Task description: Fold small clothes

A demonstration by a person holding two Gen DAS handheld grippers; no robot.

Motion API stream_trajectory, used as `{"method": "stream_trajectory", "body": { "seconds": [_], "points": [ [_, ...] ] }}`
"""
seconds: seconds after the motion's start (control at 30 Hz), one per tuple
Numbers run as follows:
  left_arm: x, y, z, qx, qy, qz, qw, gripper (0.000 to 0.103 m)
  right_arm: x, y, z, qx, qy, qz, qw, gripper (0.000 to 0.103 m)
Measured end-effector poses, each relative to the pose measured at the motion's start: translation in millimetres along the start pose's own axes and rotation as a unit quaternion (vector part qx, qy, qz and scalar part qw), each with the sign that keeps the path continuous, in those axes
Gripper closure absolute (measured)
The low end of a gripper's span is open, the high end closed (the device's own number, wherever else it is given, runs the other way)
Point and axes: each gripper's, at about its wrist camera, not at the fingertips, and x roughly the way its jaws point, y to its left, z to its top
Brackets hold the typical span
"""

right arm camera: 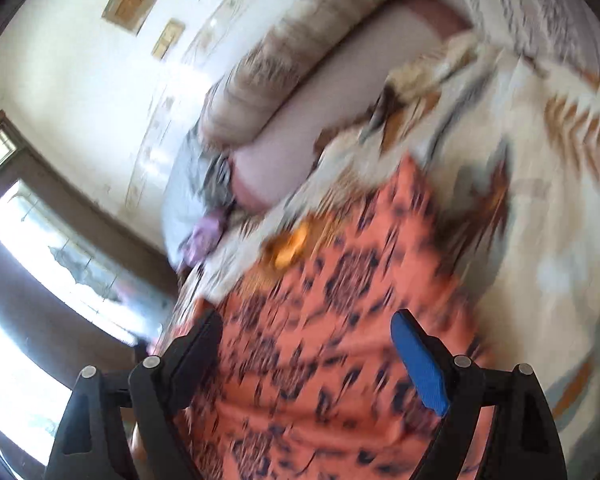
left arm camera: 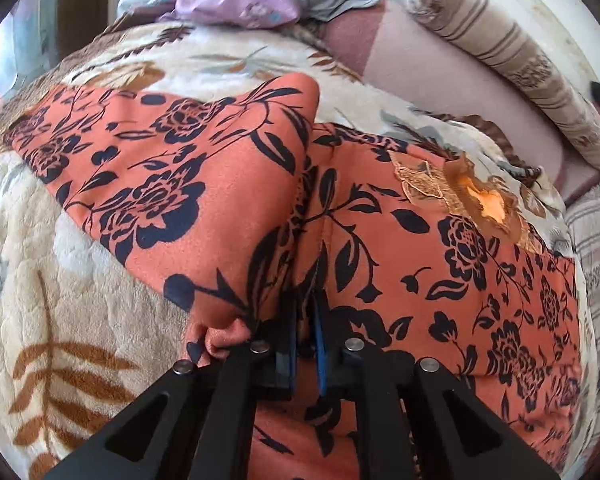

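An orange garment with a dark floral print [left arm camera: 440, 248] lies on a cream blanket with brown leaves [left arm camera: 60, 300]. It has a lace collar and an orange neck opening [left arm camera: 488, 200]. My left gripper [left arm camera: 308, 320] is shut on the garment's fabric, with a folded flap [left arm camera: 172, 168] lifted to its left. In the blurred right wrist view the same garment [right arm camera: 320, 340] lies under my right gripper [right arm camera: 312, 336], which is open and empty above it, blue pad [right arm camera: 420, 364] showing.
A striped bolster [left arm camera: 520, 64] lies on a pink sheet [left arm camera: 440, 68] at the back right. Lilac and grey clothes [left arm camera: 240, 4] are piled at the back. In the right wrist view a window [right arm camera: 40, 264] and a white wall [right arm camera: 80, 60] are at the left.
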Motion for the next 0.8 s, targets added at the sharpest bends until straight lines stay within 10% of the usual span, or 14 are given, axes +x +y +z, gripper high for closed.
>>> {"method": "stream_trajectory", "body": {
  "seconds": [0.2,0.33,0.5,0.73,0.8],
  "points": [
    [-1,10,-5,-0.026,-0.017,-0.046,0.9985,0.093,84,-67,66,0.065,0.101,-0.088,0.989,0.018],
    [-5,8,-8,-0.021,-0.022,-0.046,0.9985,0.093,126,-55,76,0.025,0.151,-0.112,0.982,0.085],
    [-2,5,-8,-0.018,-0.025,-0.043,0.9986,0.093,134,-74,78,0.034,0.106,-0.229,0.967,0.088],
    [-3,6,-9,-0.017,-0.027,-0.041,0.9987,0.093,77,-14,78,-0.024,0.025,-0.215,0.976,0.071],
    [-2,6,-8,-0.018,-0.026,-0.043,0.9986,0.093,62,8,66,-0.023,0.027,-0.138,0.99,0.007]
  ]
}}
